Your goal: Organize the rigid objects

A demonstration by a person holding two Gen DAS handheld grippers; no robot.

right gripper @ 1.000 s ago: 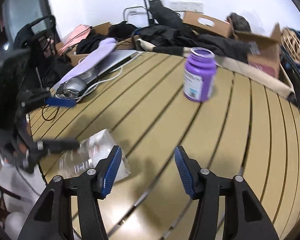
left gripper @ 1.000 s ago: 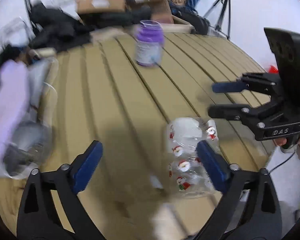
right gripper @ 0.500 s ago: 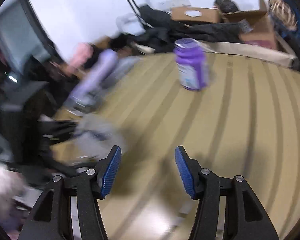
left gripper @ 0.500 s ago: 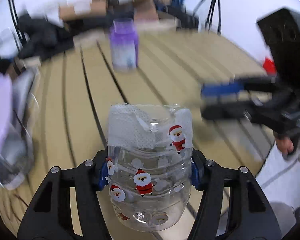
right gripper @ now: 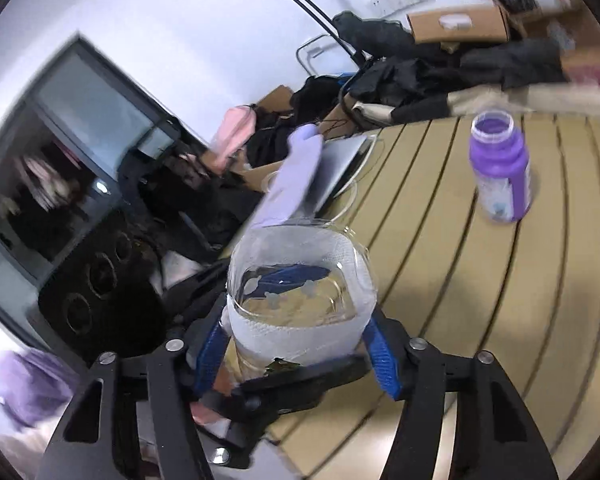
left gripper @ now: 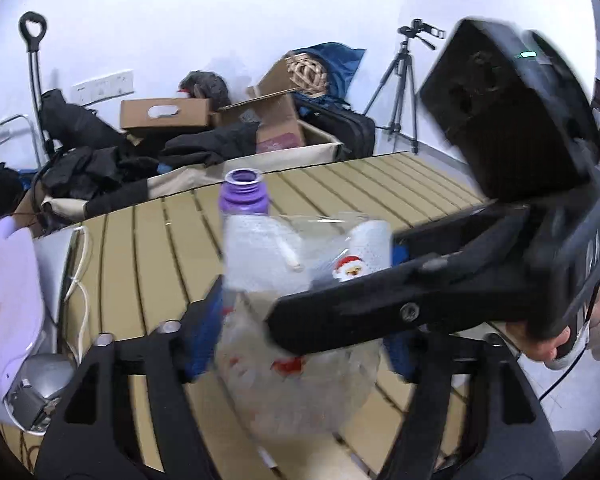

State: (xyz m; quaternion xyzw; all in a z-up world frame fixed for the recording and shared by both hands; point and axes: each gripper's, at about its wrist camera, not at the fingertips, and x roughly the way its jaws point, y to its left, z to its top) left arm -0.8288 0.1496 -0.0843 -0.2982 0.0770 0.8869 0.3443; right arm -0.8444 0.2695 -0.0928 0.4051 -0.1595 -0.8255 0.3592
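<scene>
A clear plastic jar [left gripper: 300,280] with Santa stickers and white paper inside is held above the slatted table. My left gripper [left gripper: 300,340] is shut on its lower body. My right gripper [right gripper: 296,352] has its blue pads on both sides of the same jar [right gripper: 300,280] and crosses in front of the left wrist view as a black arm [left gripper: 440,292]. An open purple bottle [right gripper: 500,172] stands upright on the table further back; only its neck [left gripper: 244,196] shows behind the jar in the left wrist view.
The tan slatted table [left gripper: 148,264] has a lilac and silver device [left gripper: 8,304] with a white cable at its left edge. Cardboard boxes [left gripper: 164,114], dark clothes and a tripod [left gripper: 404,80] lie beyond the far edge.
My left gripper closed on the Santa jar and lifted it off the table. My right gripper swung over from the open table and now brackets the same jar.
</scene>
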